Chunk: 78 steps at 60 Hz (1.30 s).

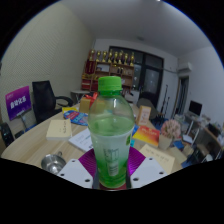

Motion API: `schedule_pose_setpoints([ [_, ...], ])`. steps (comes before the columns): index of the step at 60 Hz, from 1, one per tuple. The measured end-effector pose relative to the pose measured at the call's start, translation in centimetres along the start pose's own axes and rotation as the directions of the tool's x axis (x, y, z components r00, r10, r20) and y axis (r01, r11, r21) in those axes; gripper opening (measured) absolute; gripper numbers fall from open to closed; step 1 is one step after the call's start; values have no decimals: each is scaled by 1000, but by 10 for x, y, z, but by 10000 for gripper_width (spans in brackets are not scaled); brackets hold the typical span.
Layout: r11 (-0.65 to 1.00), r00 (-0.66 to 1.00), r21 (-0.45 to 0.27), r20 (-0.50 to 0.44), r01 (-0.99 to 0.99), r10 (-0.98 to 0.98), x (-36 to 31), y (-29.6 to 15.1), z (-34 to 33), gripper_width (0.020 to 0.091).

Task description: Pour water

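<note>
Bottle held in the gripper, centre of the frame

The gripper [111, 168] is closed narrow on a clear green bottle [110, 130], both purple pads [88, 163] pressing its lower sides. The bottle stands upright, with a bright green cap [109, 86] still on and a ribbed body. Behind it, a table [60, 140] carries papers and colourful boxes; a purple chair [18, 100] stands at the left.

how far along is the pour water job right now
Done: the claw is shut on the green-capped bottle, held upright above the table. In hand: just carrying it. Left: the cap looks still on, no tilt, and no water seen leaving; the small metal cup sits beside.
</note>
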<state>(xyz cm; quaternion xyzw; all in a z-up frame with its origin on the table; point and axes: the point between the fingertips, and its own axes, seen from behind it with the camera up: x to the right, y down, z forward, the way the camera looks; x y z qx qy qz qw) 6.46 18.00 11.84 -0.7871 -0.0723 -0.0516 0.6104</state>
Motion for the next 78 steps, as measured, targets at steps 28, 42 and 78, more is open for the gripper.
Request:
schedule_pose_setpoints([
  [28, 989, 990, -26, -4, -143, 143, 18, 64, 15, 484],
  [42, 951, 970, -232, 78, -207, 230, 15, 76, -46, 830],
  [78, 895, 906, -289, 156, -339, 393, 77, 35, -400, 835],
])
